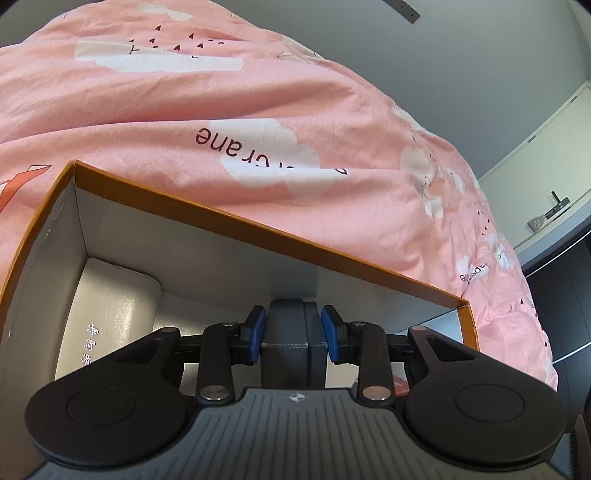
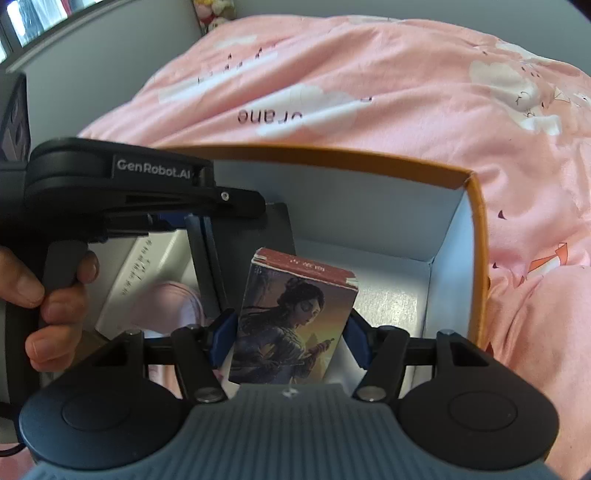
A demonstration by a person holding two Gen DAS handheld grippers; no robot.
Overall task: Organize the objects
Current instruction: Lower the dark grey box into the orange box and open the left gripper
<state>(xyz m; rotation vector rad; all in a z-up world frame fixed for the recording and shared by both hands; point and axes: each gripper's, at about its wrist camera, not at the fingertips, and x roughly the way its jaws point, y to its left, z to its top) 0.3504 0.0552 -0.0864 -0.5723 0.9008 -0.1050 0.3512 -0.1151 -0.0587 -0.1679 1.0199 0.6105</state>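
Both grippers are reaching into the orange-rimmed box point(image 2: 478, 236) lying on the pink bed quilt point(image 1: 258, 92) — the left gripper point(image 1: 293, 330) is clamping a dark grey case point(image 1: 291, 343), the right gripper point(image 2: 290, 338) is pinching an illustrated card box point(image 2: 291, 317) near the box's right wall.

Pink duvet point(image 1: 221, 110) fills upper left and centre of left wrist view; white cloud prints, small dark marks, upside-down lettering "crane". Creased toward right edge. Grey wall point(image 1: 461, 66) upper right. Pale cabinet door point(image 1: 535, 147) at far right, small dark fitting on it. In right wrist view, same duvet point(image 2: 406, 110) spans top and right. Plush toys point(image 2: 214, 13) at top edge, blurred. Window strip point(image 2: 37, 18) upper left corner.
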